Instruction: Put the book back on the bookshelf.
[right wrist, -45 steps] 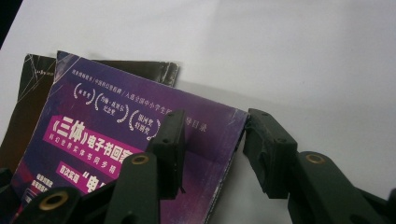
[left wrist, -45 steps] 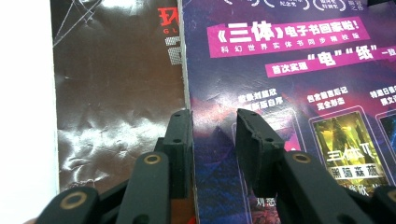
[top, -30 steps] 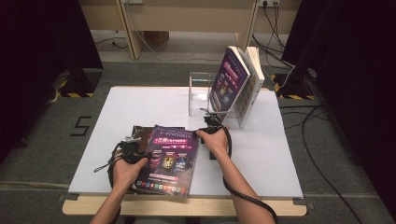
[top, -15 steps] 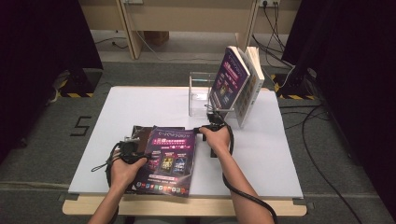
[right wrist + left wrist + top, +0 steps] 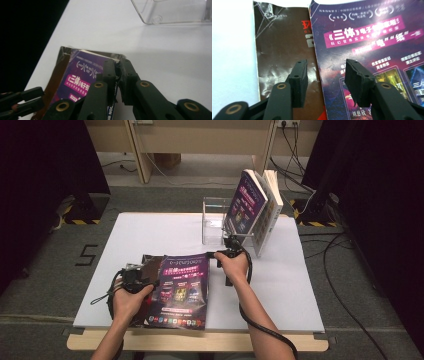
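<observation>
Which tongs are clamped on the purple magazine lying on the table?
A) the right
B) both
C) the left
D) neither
A: the right tongs pinch the corner of the purple magazine, while the left tongs stand open over it, their jaws having just been opening.

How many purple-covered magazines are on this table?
2: one purple magazine flat at the near edge atop a brown one; another upright in the clear stand. Others may be hidden.

High view: fixed above the near edge, facing forward and down over the white table (image 5: 150,232).
Gripper views: close, low along black jaws.
Shared by all 3: purple magazine (image 5: 182,287) (image 5: 372,45) (image 5: 86,72).
</observation>
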